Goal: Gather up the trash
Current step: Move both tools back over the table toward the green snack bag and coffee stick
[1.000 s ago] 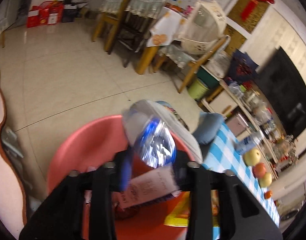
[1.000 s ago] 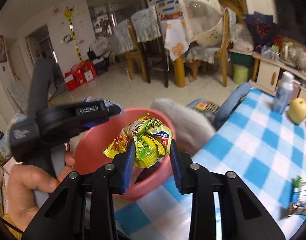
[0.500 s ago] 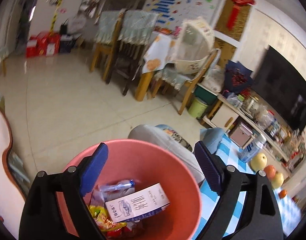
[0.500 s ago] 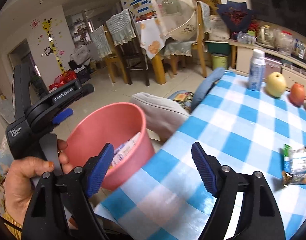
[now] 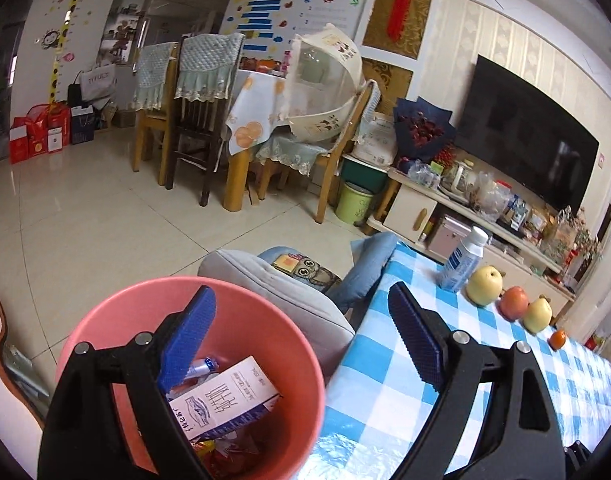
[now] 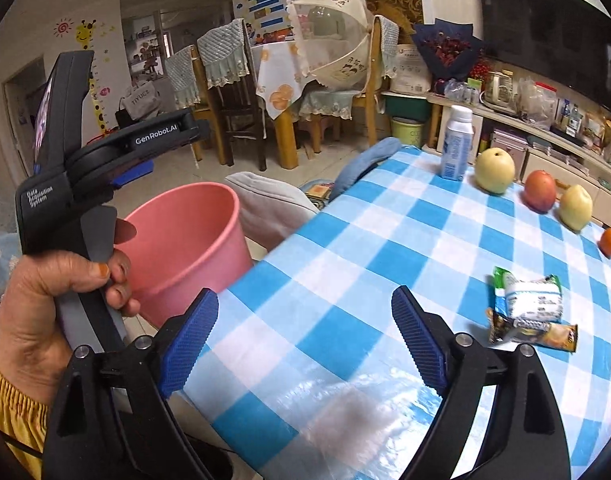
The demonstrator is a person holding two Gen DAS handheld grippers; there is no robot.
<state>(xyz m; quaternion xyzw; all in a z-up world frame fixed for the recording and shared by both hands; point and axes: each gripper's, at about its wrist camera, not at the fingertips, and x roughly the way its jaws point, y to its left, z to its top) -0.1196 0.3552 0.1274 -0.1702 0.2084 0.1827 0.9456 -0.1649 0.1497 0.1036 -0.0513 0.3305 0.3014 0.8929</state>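
A pink bin stands off the table's left edge, also in the right wrist view. It holds a white carton, a plastic bottle and wrappers. My left gripper is open and empty above the bin's rim; it shows in the right wrist view. My right gripper is open and empty over the blue checked table. A white-green wrapper and a brown snack bar wrapper lie on the table to the right.
A white-blue bottle, two pears, an apple and a small orange stand along the table's far edge. A grey cushioned seat sits behind the bin. Dining chairs and a TV cabinet stand further back.
Both grippers have opened: the left let go of the plastic bottle and the right let go of the yellow-green wrapper into the bin. The right gripper then swung right, over the table.
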